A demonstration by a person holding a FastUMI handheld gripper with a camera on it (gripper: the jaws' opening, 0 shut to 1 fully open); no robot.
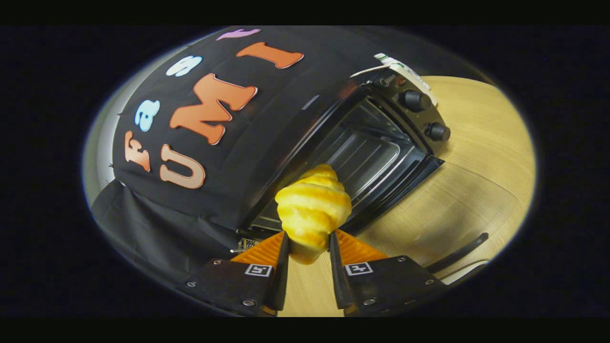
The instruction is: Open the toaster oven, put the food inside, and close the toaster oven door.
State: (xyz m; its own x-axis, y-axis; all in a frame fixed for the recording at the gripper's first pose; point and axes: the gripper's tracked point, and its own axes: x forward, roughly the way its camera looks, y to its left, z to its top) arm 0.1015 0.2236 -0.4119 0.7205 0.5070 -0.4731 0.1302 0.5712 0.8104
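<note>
Now both fingers clamp the croissant between them, before the open toaster oven

Pale wood-grain table, black toaster oven directly on it, against the booth's black cloth wall.

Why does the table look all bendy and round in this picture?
In the gripper view the fisheye lens curves the wooden table and tilts the toaster oven; light glints off its shiny inside, while the croissant squeezed between the gripper jaws looks sharp.
</note>
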